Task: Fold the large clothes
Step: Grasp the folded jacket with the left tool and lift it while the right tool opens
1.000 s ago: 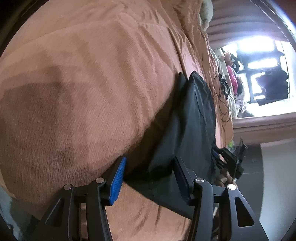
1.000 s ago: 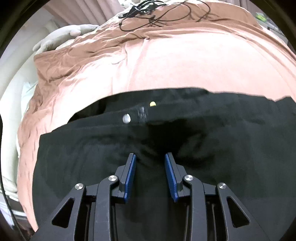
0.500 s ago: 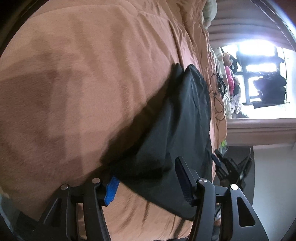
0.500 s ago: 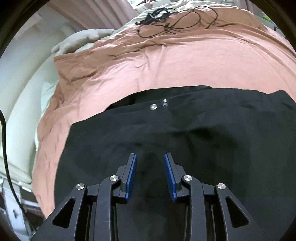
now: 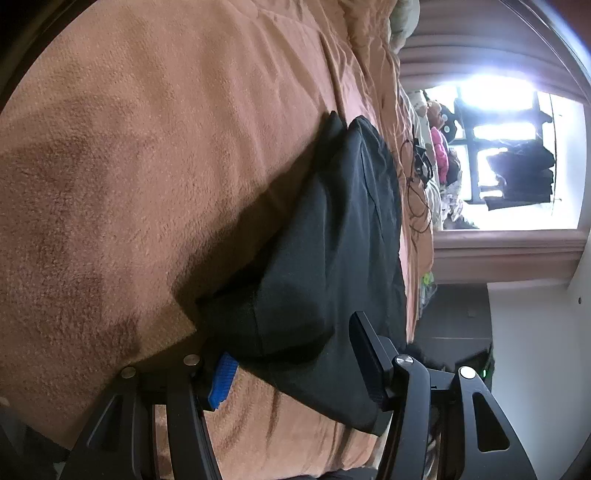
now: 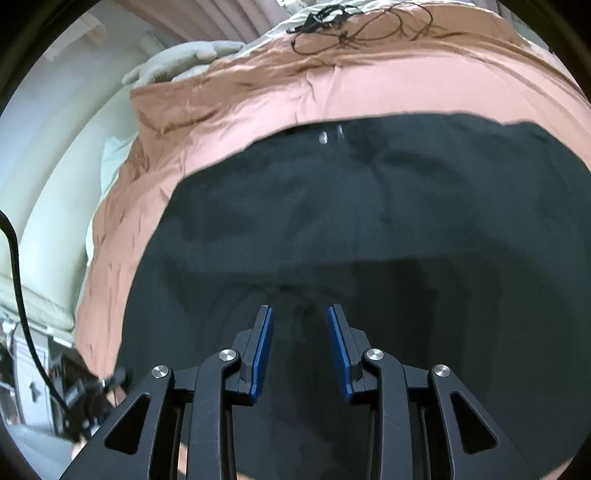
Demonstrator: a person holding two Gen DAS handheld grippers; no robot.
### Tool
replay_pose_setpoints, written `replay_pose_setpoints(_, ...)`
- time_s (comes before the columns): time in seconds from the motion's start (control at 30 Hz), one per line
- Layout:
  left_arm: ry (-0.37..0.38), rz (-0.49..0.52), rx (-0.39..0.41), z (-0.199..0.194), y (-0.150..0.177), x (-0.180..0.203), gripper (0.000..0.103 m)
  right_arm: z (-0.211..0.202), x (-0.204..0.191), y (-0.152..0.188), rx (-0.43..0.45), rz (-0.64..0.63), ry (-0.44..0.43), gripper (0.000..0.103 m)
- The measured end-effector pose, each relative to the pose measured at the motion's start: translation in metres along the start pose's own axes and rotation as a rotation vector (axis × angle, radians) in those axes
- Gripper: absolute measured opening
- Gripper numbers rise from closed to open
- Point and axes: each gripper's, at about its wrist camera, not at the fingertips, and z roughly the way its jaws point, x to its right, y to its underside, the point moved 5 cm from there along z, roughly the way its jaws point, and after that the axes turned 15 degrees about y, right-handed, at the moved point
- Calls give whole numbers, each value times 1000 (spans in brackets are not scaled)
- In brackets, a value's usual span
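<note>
Brown fleece bedding (image 5: 155,155) fills the left-wrist view, broad and bare beyond the left tool (image 5: 295,354), so there is plenty of room on that side. The black cloth garment (image 5: 343,229) runs away ahead of this tool toward a bright window (image 5: 517,155). Its near fold bulges between the parted jaws, and I cannot tell whether the blue pad (image 5: 222,380) presses on it. The jaws have just been widening, so the risk, as I judge it, is that the thick fold slides out and the layers spring apart.

From the right wrist, the same garment (image 6: 369,221) spreads ahead of and beneath the right tool (image 6: 300,347), whose jaws stand apart with nothing visibly pinched. A metal snap (image 6: 323,137) marks the far waistband edge. Beyond it lie bare bedding and tangled black cables (image 6: 354,29); a long push forward could snag them. To the tool's left the bed edge falls away, where loose cloth might slide off.
</note>
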Motion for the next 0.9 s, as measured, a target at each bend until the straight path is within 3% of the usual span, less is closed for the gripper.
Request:
replay_pose_setpoints(0.17,2,14,29,6,-5,1,56,-19,-2,38,-21,-40,0,32)
replay_pose_setpoints(0.3,-5,18,44,2,-4,5,36,-30,-2,64,-55,-35,-38,32)
replay_pose_setpoints(0.43,19,41,43,-5,-2,17,25,-31,-1,78,-61,-48,6,32)
replay_pose_setpoints(0.6,51,100,39,-6,3,46,15,-16,-5,86,-75,-69,37,32)
replay_pose_setpoints(0.9,130,262,-12,7,24,132,11,15,5,85,-88,-44,46,32)
